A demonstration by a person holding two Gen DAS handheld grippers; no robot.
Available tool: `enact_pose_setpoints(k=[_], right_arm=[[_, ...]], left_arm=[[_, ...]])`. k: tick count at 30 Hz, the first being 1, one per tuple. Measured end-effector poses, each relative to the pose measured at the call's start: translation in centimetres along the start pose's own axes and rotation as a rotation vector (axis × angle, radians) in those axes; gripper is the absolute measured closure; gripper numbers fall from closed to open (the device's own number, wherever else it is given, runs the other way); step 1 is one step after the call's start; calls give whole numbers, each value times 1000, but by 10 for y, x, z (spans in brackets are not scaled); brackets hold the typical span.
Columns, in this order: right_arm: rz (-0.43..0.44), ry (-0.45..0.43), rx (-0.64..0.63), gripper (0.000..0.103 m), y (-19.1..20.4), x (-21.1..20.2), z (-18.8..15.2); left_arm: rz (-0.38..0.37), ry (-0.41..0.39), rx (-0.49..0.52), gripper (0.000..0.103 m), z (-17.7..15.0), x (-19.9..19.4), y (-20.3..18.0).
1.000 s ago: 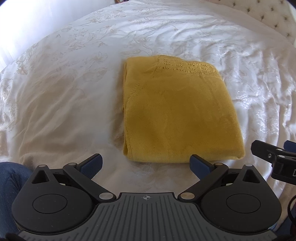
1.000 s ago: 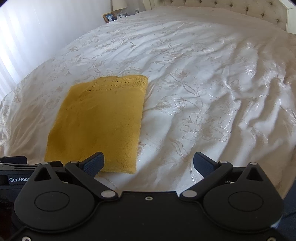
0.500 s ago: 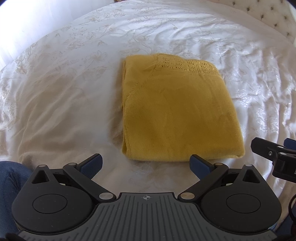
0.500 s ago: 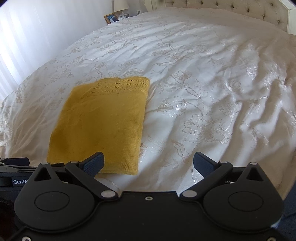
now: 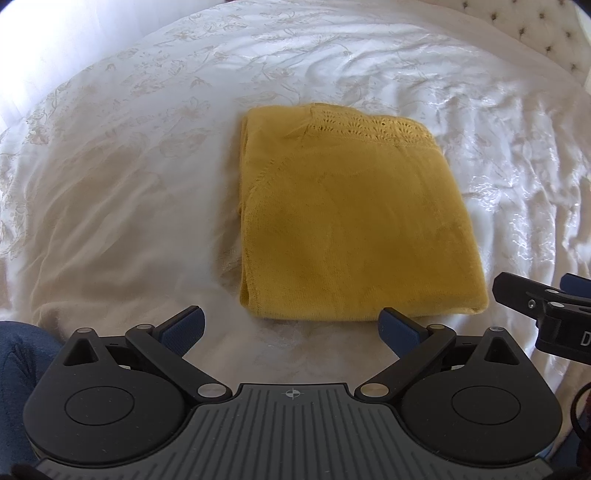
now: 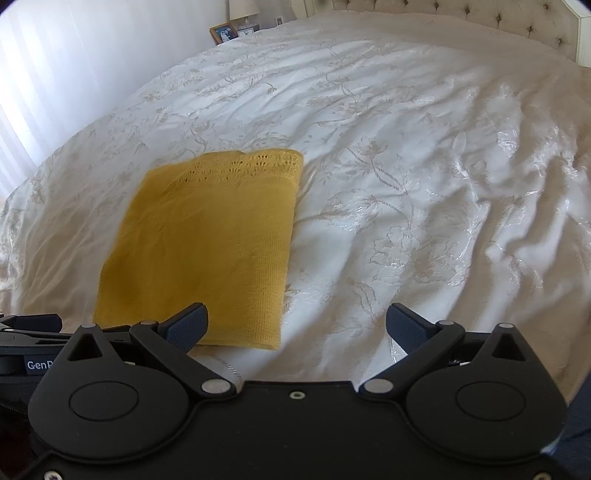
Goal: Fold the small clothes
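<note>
A yellow knit garment lies folded into a neat rectangle on the white bedspread, lace-patterned hem at the far end. It also shows in the right wrist view, left of centre. My left gripper is open and empty, just short of the garment's near edge. My right gripper is open and empty, its left finger over the garment's near right corner. The right gripper's tip shows at the right edge of the left wrist view.
The bedspread is wrinkled and embroidered with flowers. A tufted headboard stands at the far end. A nightstand with a picture frame and a lamp is at the far left. White curtains hang on the left.
Both grippers have drawn back slightly and risen, so the garment sits a little farther off in both views. The garment itself has not moved.
</note>
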State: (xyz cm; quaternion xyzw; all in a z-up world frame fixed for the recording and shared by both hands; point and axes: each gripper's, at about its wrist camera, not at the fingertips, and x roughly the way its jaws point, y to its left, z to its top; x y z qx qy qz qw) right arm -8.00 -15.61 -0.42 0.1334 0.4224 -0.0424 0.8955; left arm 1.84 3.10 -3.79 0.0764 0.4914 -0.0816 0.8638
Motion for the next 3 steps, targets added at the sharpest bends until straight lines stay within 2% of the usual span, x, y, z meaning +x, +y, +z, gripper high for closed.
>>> enact_pose_setpoints(k=[3], right_arm=[[2, 4, 1, 1, 0, 1, 0]], left_arm=[[-2, 4, -4, 1, 0, 1, 0]])
